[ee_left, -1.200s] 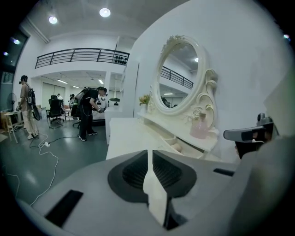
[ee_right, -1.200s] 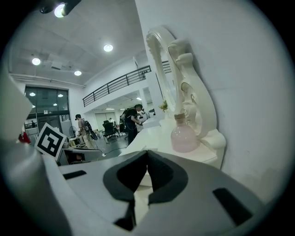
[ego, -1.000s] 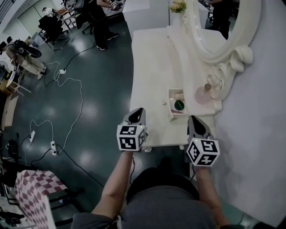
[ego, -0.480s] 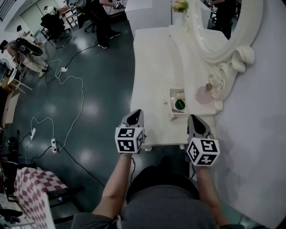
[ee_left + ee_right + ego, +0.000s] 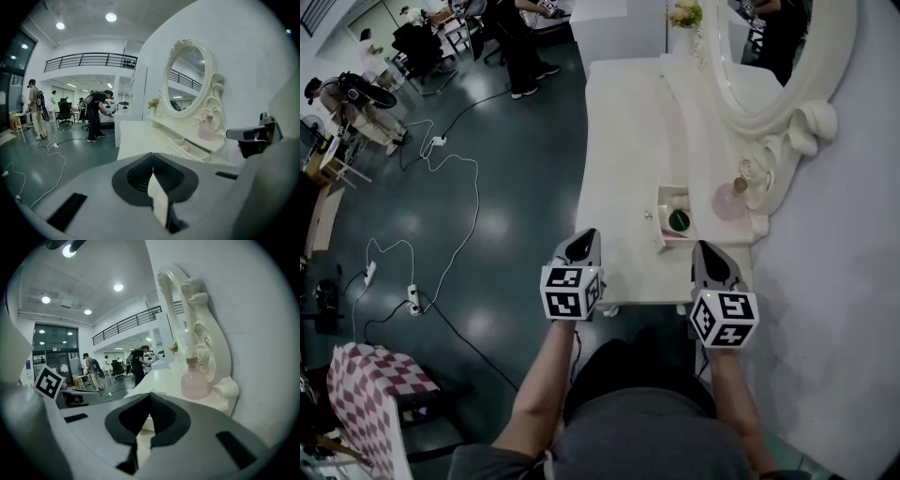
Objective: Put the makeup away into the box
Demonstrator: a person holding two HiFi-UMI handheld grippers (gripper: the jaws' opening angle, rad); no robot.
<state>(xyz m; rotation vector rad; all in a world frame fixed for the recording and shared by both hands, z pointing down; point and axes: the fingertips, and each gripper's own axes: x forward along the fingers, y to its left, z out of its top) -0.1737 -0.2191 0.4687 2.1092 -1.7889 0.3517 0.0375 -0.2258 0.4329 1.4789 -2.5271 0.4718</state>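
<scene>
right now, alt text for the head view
A person holds the left gripper and right gripper, both shut and empty, at the near edge of a white dressing table. Beyond, an open box with a green item sits beside a pink bottle.

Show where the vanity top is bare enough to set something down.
Widest bare patch: the table top between the flowers and the open box, left of the ledge under the mirror. A narrower strip lies between the box and the front edge. Crowded: the corner by the mirror foot, where the pink bottle stands close by the box.
</scene>
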